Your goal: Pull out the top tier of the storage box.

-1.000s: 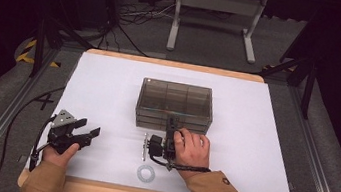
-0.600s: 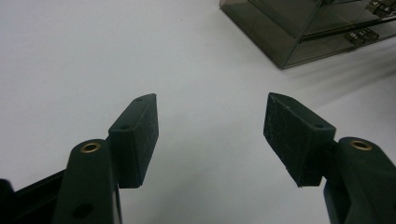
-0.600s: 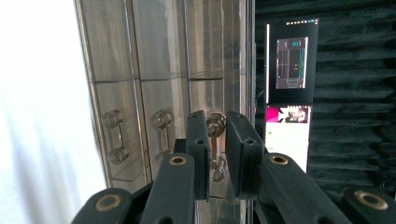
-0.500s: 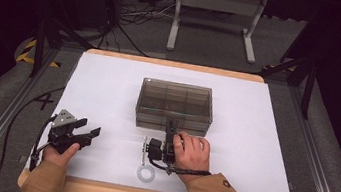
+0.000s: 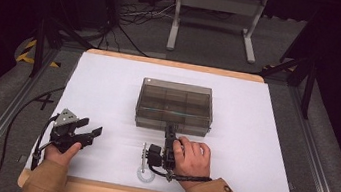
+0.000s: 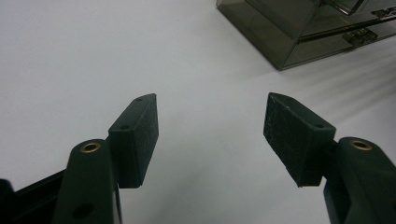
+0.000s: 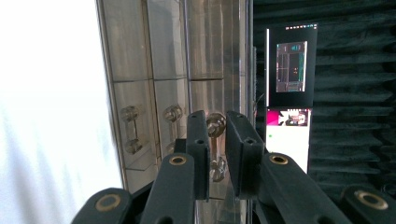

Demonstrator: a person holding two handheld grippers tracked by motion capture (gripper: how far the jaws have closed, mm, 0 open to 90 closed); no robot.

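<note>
While the left gripper [image 5: 86, 133] rests on the white table [image 5: 263, 139] at about eight o'clock, its two black jaws stand wide apart with nothing between them. In the left gripper view, the left gripper [image 6: 210, 126] looks over bare white table, and a corner of the smoky clear box [image 6: 299, 28] sits up at one o'clock, well apart from the jaws.

The smoky clear box [image 5: 175, 106] stands near the middle of the table. It has little drawers in its front side.

The right gripper [image 5: 169, 132] is at six o'clock from the box, and its tip reaches the front of the box. A hand [image 5: 191, 157] holds it from behind. In the right gripper view, the right gripper [image 7: 216, 140] has its jaws close together, one on each side of a small clear handle [image 7: 215, 122] on a drawer. I cannot tell if they are pressing it yet. Two more clear handles [image 7: 130, 128] sit to the left, at nine o'clock.

A small clear ring [image 5: 145, 177] lies on the table near the person's right hand, at seven o'clock from it.
</note>
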